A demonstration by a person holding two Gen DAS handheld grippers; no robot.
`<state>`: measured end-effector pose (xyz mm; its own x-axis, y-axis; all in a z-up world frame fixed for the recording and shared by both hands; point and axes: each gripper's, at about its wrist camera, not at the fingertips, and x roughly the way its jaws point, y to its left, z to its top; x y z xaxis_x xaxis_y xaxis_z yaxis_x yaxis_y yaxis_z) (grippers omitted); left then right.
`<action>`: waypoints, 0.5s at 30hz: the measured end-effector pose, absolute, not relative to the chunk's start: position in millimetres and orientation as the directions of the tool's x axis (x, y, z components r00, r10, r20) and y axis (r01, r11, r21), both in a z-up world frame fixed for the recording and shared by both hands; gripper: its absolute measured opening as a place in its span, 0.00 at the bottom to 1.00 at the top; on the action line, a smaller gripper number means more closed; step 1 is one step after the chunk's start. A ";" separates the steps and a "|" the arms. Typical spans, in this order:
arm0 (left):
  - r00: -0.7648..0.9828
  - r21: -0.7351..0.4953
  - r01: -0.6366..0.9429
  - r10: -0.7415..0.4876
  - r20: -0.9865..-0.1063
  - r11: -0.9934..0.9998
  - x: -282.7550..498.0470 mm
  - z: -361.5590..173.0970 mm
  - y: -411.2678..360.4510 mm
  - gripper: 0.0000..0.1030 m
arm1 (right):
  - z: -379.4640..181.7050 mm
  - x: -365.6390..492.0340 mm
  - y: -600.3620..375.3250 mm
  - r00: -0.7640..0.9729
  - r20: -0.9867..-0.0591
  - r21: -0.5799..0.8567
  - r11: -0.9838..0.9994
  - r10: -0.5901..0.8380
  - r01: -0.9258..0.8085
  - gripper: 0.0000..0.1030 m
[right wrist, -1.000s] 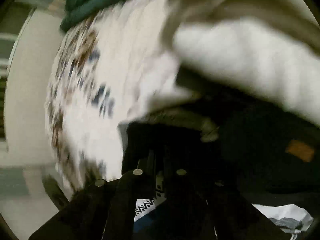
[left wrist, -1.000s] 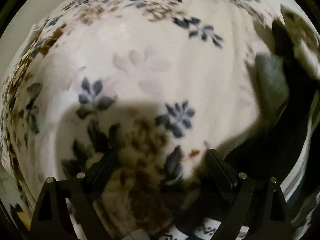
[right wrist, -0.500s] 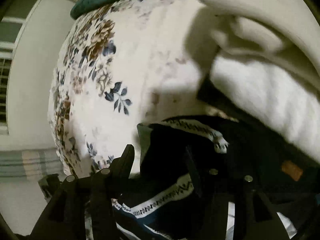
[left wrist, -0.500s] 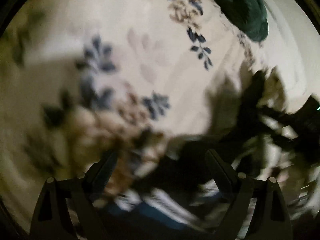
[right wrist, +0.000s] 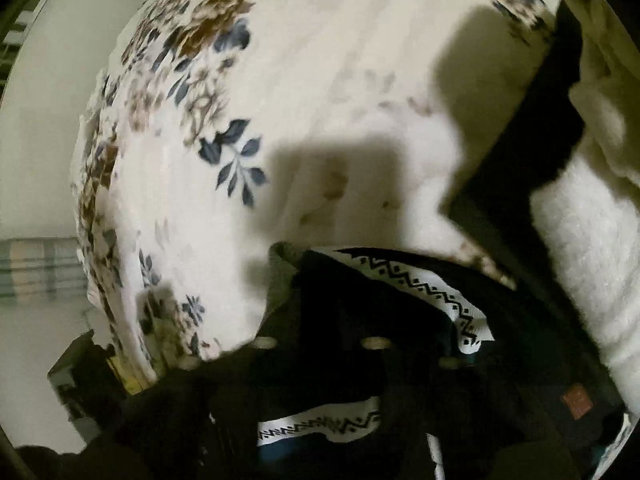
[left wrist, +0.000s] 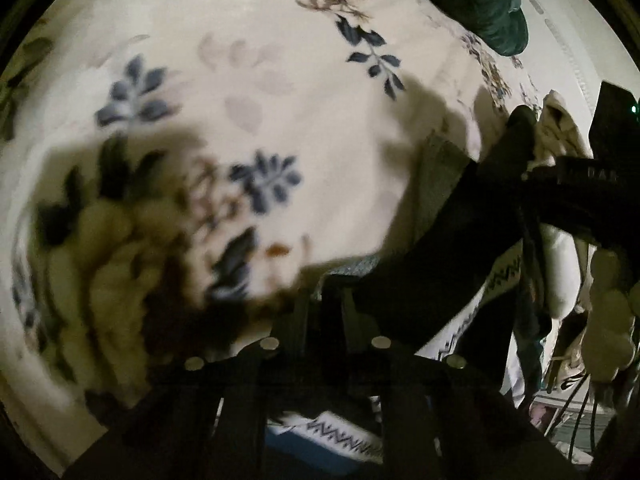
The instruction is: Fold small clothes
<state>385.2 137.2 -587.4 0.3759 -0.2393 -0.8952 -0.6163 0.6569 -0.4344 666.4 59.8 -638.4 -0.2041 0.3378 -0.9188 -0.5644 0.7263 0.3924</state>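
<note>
A small dark garment with white zigzag-patterned bands (right wrist: 420, 280) hangs over a white floral bedspread (right wrist: 320, 100). My right gripper (right wrist: 320, 332) is shut on its dark edge next to a grey lining. My left gripper (left wrist: 324, 312) is shut on the same dark garment (left wrist: 440, 240), whose patterned band (left wrist: 344, 440) shows below the fingers. The garment stretches from my left gripper up to the other gripper's black frame (left wrist: 580, 184) at the right. The fingertips are partly hidden in dark cloth.
A dark green cloth (left wrist: 480, 4) lies at the bedspread's far edge. A fluffy white garment (right wrist: 580, 240) and dark clothes with a brown tag (right wrist: 576, 404) are piled at the right. A pale wall (right wrist: 40, 120) stands at the left.
Both grippers were open half a second ago and have closed on the dark patterned garment. The left gripper moved right toward the garment, which now hangs between the two.
</note>
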 end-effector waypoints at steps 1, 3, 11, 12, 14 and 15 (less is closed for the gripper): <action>0.380 -0.440 -0.617 -0.242 -0.893 0.653 379.5 -588.3 138.7 0.10 | -633.9 664.2 59.8 -0.186 -0.916 0.396 0.722 0.356 -0.567 0.06; 0.392 -0.446 -0.615 -0.239 -0.888 0.650 370.9 -587.1 140.0 0.10 | -627.6 663.1 58.4 -0.152 -0.917 0.388 0.734 0.369 -0.557 0.05; 0.417 -0.465 -0.616 -0.238 -0.877 0.636 371.1 -589.0 146.6 0.11 | -632.0 675.5 43.6 -0.059 -0.943 0.314 0.813 0.329 -0.490 0.05; 0.415 -0.466 -0.616 -0.241 -0.877 0.636 372.0 -588.0 146.9 0.12 | -634.3 676.4 42.4 -0.070 -0.940 0.325 0.815 0.334 -0.481 0.06; 0.403 -0.450 -0.609 -0.234 -0.885 0.653 372.9 -580.0 148.0 0.15 | -637.9 679.4 37.4 -0.141 -0.920 0.390 0.808 0.366 -0.442 0.13; 0.395 -0.428 -0.603 -0.214 -0.893 0.674 373.1 -572.9 147.7 0.18 | -636.7 680.7 32.5 -0.168 -0.910 0.413 0.809 0.379 -0.418 0.26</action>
